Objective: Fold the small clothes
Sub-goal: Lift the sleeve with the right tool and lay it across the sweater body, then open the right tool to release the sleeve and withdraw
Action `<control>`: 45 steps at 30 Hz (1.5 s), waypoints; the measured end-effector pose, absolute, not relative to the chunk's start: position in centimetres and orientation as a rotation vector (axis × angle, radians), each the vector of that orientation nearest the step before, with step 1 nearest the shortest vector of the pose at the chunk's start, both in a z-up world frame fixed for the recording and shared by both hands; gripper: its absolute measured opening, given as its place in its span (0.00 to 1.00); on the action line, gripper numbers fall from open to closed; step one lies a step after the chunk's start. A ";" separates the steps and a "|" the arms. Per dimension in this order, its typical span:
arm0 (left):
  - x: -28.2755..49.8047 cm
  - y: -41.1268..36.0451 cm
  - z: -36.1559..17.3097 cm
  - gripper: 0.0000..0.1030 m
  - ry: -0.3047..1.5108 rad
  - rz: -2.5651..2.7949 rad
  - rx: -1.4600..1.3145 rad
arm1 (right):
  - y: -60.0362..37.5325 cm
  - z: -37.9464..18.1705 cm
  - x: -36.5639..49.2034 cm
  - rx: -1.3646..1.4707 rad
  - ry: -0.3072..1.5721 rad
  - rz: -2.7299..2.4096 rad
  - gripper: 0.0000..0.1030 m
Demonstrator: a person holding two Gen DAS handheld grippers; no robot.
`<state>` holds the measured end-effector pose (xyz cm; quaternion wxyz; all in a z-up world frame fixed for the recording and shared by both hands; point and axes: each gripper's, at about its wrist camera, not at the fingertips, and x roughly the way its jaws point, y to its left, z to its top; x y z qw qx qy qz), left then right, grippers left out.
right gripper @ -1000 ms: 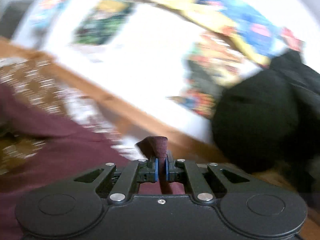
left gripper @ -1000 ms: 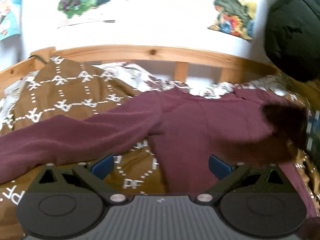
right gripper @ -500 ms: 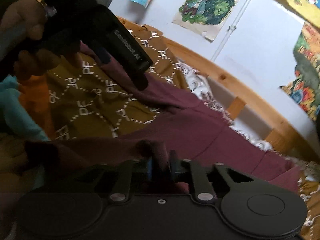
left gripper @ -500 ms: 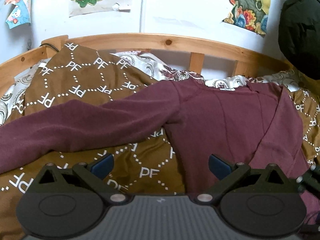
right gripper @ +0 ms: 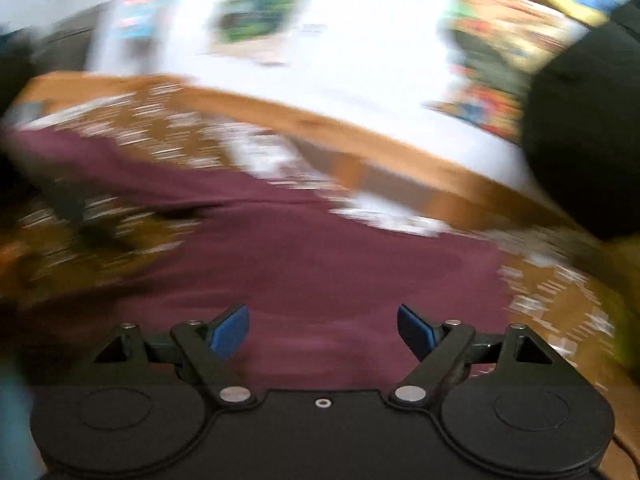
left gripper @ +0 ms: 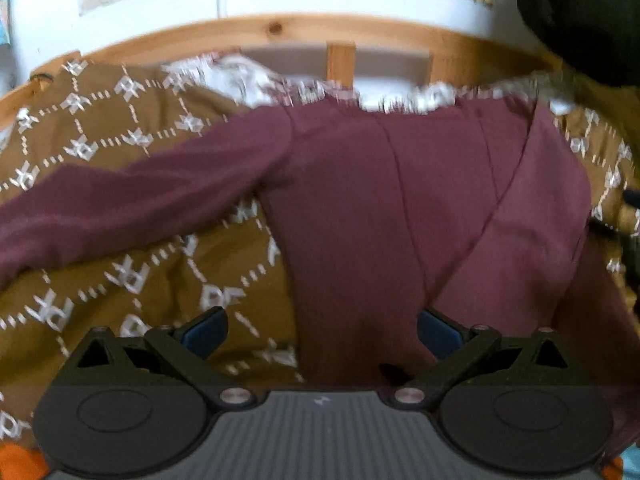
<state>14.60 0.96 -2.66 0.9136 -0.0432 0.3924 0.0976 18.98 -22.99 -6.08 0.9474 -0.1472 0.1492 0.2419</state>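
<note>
**Maroon top spread on the bed, both grippers empty**

On the bed, over a brown quilt with a white dotted lattice and letter print [left gripper: 132, 280], a maroon long-sleeved knit top [left gripper: 360, 208] is laid flat. Its one sleeve is seen stretched out to the left only in the left wrist view, where the other sleeve is folded across the body. The left gripper [left gripper: 320, 332] is held spread above the hem, nothing pinched. In the blurred right wrist view the right gripper [right gripper: 323, 330] is shown with jaws just opened wide over the cloth, nothing between them. A curved pine bed rail [left gripper: 340, 32] and a dark padded garment [right gripper: 580, 140] are seen beyond.
</note>
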 end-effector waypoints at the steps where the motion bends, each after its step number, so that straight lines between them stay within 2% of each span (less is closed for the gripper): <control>1: 14.8 0.5 -3.1 0.99 0.829 0.199 -0.088 | -24.0 -6.4 20.4 -0.250 0.323 0.432 0.75; 5: 15.0 -1.1 -4.4 0.99 0.882 0.187 -0.060 | -28.2 -7.8 24.7 -0.071 0.376 0.231 0.57; 10: 14.8 -2.0 -5.1 0.99 0.911 0.212 -0.010 | -29.7 -8.0 28.8 -0.042 0.340 0.220 0.54; 13: 15.0 -2.4 -5.0 0.99 0.923 0.228 0.010 | -29.6 -8.2 31.6 0.003 0.380 0.290 0.54; 15: 15.1 -2.8 -5.0 0.99 0.928 0.239 0.025 | -29.9 -8.9 32.9 0.036 0.413 0.318 0.47; 17: 15.2 -3.2 -5.0 0.99 0.928 0.249 0.039 | -30.3 -9.7 33.8 0.083 0.451 0.345 0.20; 19: 15.2 -3.6 -5.2 0.99 0.931 0.257 0.046 | -31.0 -9.8 33.9 0.133 0.437 0.346 0.08; 24: 15.0 -4.4 -5.6 0.99 0.910 0.244 0.049 | -33.3 -8.3 33.5 0.226 0.377 0.268 0.07; 30: 14.6 -4.3 -5.8 0.99 0.897 0.235 0.040 | -33.2 -9.7 34.1 0.231 0.432 0.272 0.09; 33: 14.1 -3.6 -5.6 0.99 0.903 0.221 -0.001 | -33.2 -9.2 33.7 0.233 0.415 0.264 0.22; 35: 13.7 -3.2 -5.6 0.99 0.905 0.214 -0.019 | -33.0 -8.9 33.4 0.212 0.394 0.257 0.37; 37: 13.3 -2.9 -5.6 0.99 0.906 0.204 -0.033 | -32.4 -8.4 32.7 0.174 0.357 0.260 0.45; 40: 12.7 -2.5 -5.6 0.99 0.895 0.188 -0.051 | -31.0 -7.5 31.8 0.073 0.301 0.264 0.45; 45: 12.4 -2.0 -6.0 0.99 0.882 0.165 -0.076 | -28.1 -5.5 32.3 -0.011 0.307 0.283 0.45</control>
